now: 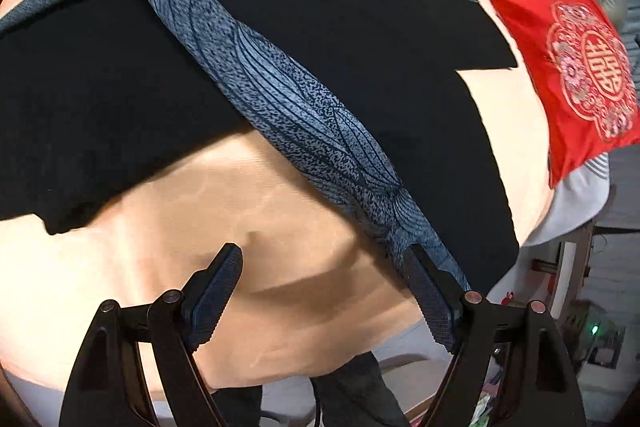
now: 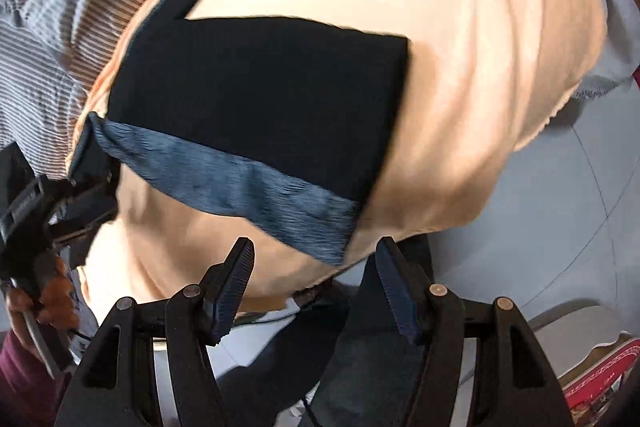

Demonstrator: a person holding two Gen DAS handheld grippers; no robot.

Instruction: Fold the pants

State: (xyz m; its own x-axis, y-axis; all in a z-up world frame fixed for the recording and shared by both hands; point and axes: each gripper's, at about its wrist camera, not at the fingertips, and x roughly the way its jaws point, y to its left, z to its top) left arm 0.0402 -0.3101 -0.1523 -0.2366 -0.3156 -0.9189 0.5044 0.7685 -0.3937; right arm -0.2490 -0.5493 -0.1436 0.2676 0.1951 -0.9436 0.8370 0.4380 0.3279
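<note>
The pants (image 1: 360, 39) are black with a blue-grey patterned band (image 1: 288, 107) and lie flat on a peach blanket (image 1: 240, 227). In the left wrist view the band runs diagonally from upper left to lower right. My left gripper (image 1: 324, 259) is open and empty; its right fingertip (image 1: 420, 267) sits at the band's lower end. In the right wrist view the pants (image 2: 260, 95) show as a folded black rectangle with the band (image 2: 240, 183) along the near edge. My right gripper (image 2: 316, 251) is open, just below the band's right corner. The left gripper (image 2: 76, 195) shows at the band's left end.
A red embroidered cushion (image 1: 580, 79) lies at the right of the bed. Striped bedding (image 2: 60, 27) is bunched behind the blanket. The blanket's near edge (image 2: 440, 219) drops off to a grey floor (image 2: 580, 227). The person's legs (image 2: 360, 367) stand below.
</note>
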